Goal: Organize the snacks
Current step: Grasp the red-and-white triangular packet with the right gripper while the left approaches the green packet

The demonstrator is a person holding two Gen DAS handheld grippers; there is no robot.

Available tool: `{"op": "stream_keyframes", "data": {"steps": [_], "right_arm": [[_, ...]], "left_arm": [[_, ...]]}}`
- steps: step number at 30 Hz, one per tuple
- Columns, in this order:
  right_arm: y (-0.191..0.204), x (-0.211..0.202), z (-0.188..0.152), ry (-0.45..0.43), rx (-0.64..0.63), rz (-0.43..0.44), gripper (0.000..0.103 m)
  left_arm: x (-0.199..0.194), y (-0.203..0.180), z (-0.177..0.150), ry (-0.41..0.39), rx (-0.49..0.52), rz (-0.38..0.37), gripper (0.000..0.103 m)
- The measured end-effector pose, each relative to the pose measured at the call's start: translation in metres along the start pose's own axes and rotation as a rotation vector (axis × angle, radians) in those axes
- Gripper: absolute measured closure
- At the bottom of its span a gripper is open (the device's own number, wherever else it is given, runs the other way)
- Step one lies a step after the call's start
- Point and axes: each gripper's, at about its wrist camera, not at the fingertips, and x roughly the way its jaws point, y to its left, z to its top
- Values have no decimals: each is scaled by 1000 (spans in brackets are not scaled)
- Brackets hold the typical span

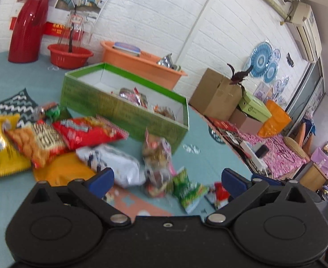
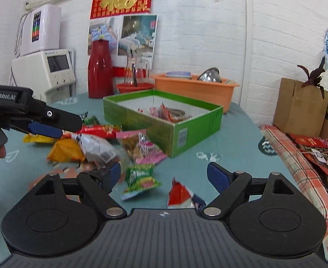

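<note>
White brick walls back a teal-covered counter (image 2: 235,134) strewn with snack packets in front of a green box (image 2: 164,120) already holding a few. A small green packet (image 2: 140,178) lies flat just ahead of the right claw (image 2: 164,176), slightly toward its left finger, long axis running roughly across the claw's reach; this claw looks the nearer. Its jaws stand wide apart, holding nothing. The left claw (image 1: 167,178) hangs above the loose packets, jaws likewise apart and empty.

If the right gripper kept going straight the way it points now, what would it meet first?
Probably the small green snack packet lying on the table between the open right gripper's fingers; the green box sits farther along. Depth is uncertain.
</note>
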Motion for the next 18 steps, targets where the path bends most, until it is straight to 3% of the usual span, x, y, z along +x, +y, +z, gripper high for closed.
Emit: {"op": "stream_keyframes", "data": {"steps": [12,13,14,16,18], "right_arm": [[-14,38,-19,148,-75,12,0],[-16,40,-20,158,-71,13,20],[-19,42,-21,171,-58,7,33],[-25,38,-21,163,-9,1,37],[-30,29,-23,140,17,-1,39]], "left_arm": [[13,-23,-26,73,31,-48,0],[18,-25,-26,79,33,-54,0],[23,-27,-25,88,31,-59,0],[38,-29,-25,113,12,-62,0],[54,-32,-25,142,-7,-59,10]]}}
